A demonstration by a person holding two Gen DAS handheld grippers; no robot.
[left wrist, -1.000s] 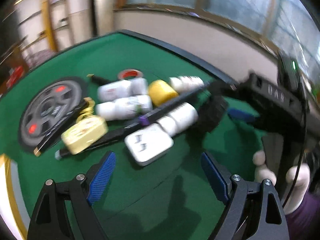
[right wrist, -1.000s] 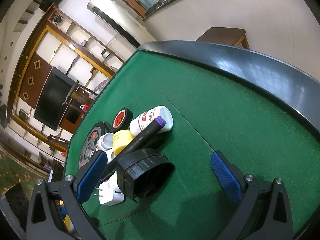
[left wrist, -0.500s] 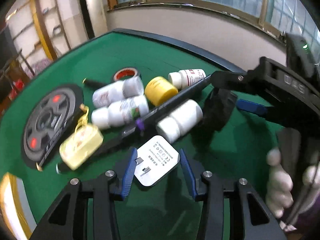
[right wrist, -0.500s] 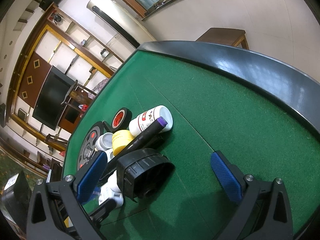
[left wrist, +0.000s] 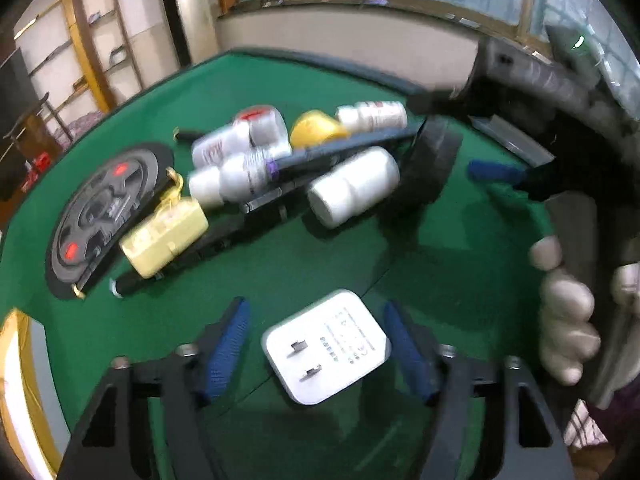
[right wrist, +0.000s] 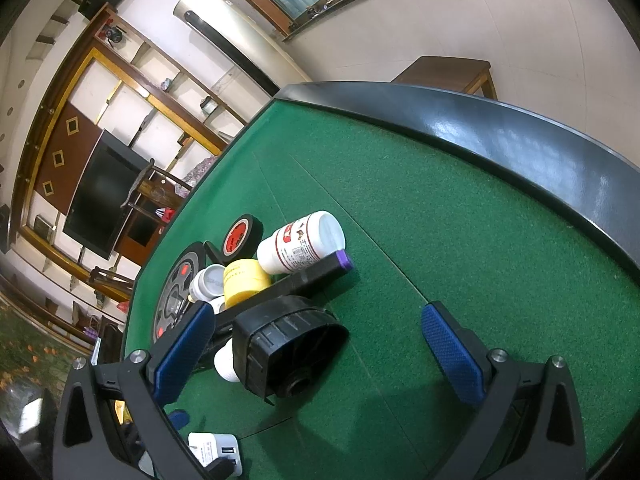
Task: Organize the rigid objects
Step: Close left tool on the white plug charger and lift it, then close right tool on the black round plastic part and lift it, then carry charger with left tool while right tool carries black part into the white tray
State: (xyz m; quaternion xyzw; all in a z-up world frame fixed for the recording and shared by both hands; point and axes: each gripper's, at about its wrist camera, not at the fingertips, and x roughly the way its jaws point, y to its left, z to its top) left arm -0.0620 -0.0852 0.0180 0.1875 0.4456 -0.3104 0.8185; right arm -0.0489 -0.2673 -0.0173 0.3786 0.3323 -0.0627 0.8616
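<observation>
A white plug adapter sits between the blue pads of my left gripper, pulled clear of the pile; small gaps show on both sides, so I cannot tell whether it is gripped. It also shows in the right wrist view. The pile holds white bottles, a yellow roll, a black pen with a purple band, a yellow tin and a black round case. My right gripper is open and empty, just behind the black case.
A black wheel-shaped disc lies left of the pile. A black tape roll with a red core stands at its far side. The green felt table has a raised black rim. The person's hand holds the right gripper.
My left gripper narrowed around the plug adapter and drew it back out of the pile toward the near edge. The right gripper has stayed still and open.
</observation>
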